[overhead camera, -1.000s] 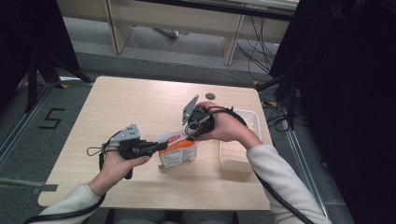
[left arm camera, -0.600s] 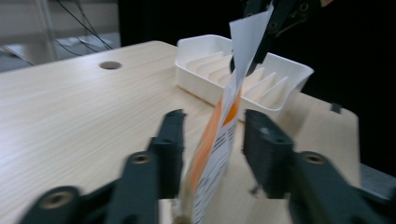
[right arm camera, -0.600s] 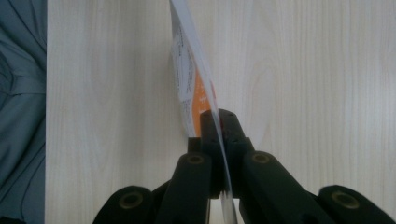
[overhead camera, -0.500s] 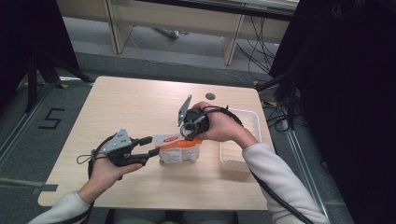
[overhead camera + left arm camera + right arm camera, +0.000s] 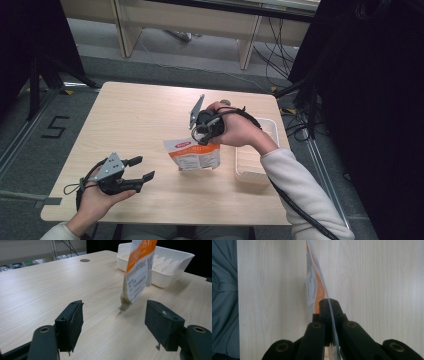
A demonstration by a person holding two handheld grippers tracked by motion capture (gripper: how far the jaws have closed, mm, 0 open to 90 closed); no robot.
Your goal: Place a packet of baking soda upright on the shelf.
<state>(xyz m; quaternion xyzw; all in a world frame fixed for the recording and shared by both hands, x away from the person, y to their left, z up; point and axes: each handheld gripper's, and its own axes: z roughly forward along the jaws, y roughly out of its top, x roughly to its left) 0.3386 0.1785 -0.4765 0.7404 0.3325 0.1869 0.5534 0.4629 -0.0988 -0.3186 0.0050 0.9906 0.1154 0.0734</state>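
An orange and white pouch (image 5: 194, 155) hangs upright from my right gripper (image 5: 204, 137), its lower edge near the tabletop. In the right gripper view the jaws are shut on the pouch's (image 5: 315, 287) top edge, my right gripper (image 5: 329, 307) pointing straight down. My left gripper (image 5: 141, 169) sits near the table's front left, away from the pouch. Its jaws have just been opening and stand wide with nothing between them. In the left gripper view the pouch (image 5: 138, 270) hangs beyond my left gripper (image 5: 113, 317).
A white ribbed tray (image 5: 252, 162) rests at the table's right edge, just right of the pouch; the same tray (image 5: 175, 260) is behind the pouch in the left gripper view. A small dark round disc (image 5: 85, 260) lies on the far side of the wooden table (image 5: 135, 120).
My left gripper has let go of the pouch and pulled back toward the front left, jaws spreading apart. The right gripper still holds the pouch by its top, now hanging upright.
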